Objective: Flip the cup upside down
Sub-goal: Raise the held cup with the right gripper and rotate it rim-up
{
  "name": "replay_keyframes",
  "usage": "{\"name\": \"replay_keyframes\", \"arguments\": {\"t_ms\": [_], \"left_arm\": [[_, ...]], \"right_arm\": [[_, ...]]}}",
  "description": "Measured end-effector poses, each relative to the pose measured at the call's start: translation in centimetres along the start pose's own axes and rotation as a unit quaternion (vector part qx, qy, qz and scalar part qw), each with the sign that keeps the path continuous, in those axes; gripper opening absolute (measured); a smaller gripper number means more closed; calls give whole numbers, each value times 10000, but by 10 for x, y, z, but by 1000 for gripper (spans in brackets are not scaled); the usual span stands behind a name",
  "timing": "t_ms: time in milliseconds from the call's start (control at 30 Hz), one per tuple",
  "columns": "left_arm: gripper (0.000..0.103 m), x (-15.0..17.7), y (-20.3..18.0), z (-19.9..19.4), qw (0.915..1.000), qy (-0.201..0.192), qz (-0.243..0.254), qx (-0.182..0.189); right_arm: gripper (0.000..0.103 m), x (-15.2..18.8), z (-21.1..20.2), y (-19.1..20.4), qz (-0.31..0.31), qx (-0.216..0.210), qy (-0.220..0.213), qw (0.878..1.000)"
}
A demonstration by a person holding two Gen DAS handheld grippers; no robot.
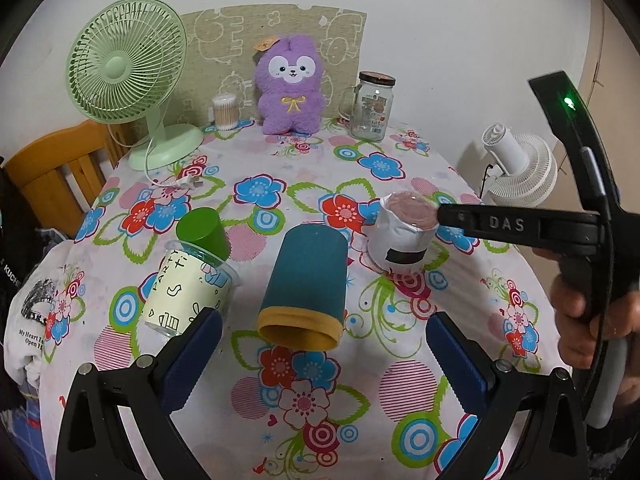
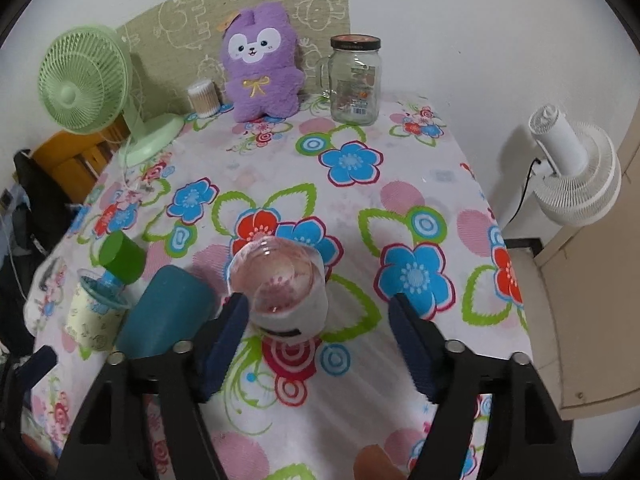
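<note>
Across the lower half of both frames a floral tablecloth (image 1: 304,168) is spread. At lower centre of the left wrist view the left gripper (image 1: 320,344) is held spread around the open mouth of a teal cup (image 1: 306,280) lying on its side. At lower centre of the right wrist view the right gripper (image 2: 318,320) is spread around a white-wrapped cup (image 2: 288,284), apparently standing base-up. The teal cup is best gripped mid-body, lifted, and rotated rim-down, clear of the nearby cream cup (image 1: 186,288) and green cup (image 1: 204,232).
</note>
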State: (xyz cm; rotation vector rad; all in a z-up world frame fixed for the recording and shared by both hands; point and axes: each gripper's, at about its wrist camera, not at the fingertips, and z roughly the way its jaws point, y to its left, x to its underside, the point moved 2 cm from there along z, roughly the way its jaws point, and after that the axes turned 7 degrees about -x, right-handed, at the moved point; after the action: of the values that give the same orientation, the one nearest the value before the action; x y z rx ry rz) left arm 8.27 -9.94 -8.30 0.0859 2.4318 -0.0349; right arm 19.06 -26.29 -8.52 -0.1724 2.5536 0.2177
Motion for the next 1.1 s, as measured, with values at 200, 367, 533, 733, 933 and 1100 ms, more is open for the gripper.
{"name": "replay_keyframes", "arguments": {"t_ms": [200, 367, 533, 733, 933, 1100], "left_arm": [[103, -1, 3, -1, 10000, 3, -17, -28], [103, -2, 7, -2, 10000, -9, -56, -76], [103, -3, 11, -3, 9999, -24, -114, -73], [103, -3, 9, -4, 10000, -37, -75, -49], [103, -1, 12, -6, 9999, -48, -95, -108], [103, -1, 14, -9, 9998, -72, -140, -88]], "right_arm": [[80, -12, 28, 8, -266, 316, 187, 9990], [82, -18, 32, 10, -225, 123, 191, 9995], [82, -16, 33, 20, -343, -16, 290, 9990], [80, -14, 51, 23, -408, -68, 436, 9982], [65, -13, 43, 19, -327, -95, 252, 9991], [65, -11, 20, 23, -352, -136, 42, 9993]]}}
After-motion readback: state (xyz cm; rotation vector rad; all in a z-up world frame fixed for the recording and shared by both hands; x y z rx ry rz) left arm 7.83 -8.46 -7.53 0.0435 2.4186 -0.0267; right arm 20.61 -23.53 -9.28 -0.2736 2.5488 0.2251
